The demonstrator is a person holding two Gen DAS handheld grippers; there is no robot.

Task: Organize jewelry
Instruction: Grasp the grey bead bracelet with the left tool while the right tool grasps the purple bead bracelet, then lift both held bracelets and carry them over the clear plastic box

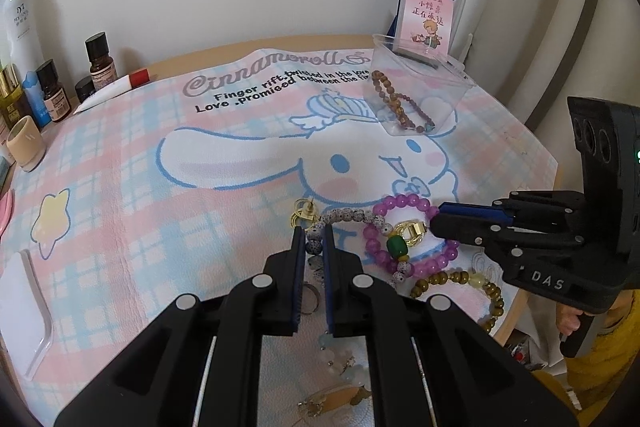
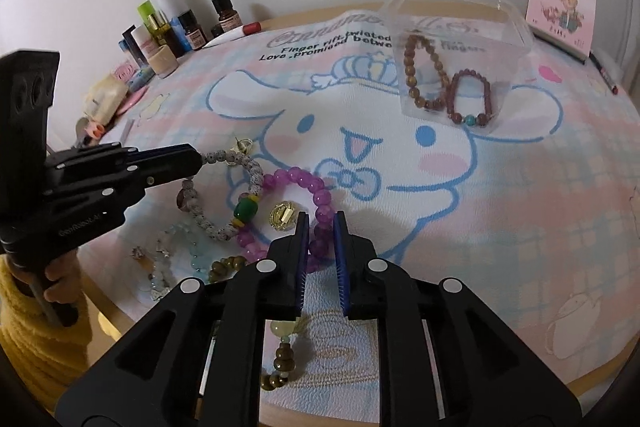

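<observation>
The purple bead bracelet [image 2: 298, 211] lies on the cartoon-print mat [image 2: 520, 211] near the table's front edge, overlapping a speckled grey bead bracelet [image 2: 224, 195] with a green bead. The right gripper [image 2: 322, 223] straddles the purple bracelet's rim, its narrow jaws either side of the beads; whether they pinch it I cannot tell. The left gripper [image 1: 311, 233] likewise brackets the speckled bracelet's beads with a narrow gap, grip unclear. A gold ring [image 2: 282, 215] sits inside the purple loop. Farther back, a clear plastic box [image 2: 460, 39] holds two brown bead bracelets [image 2: 426, 75]. Cosmetic bottles [image 2: 168, 19] stand along the wall.
</observation>
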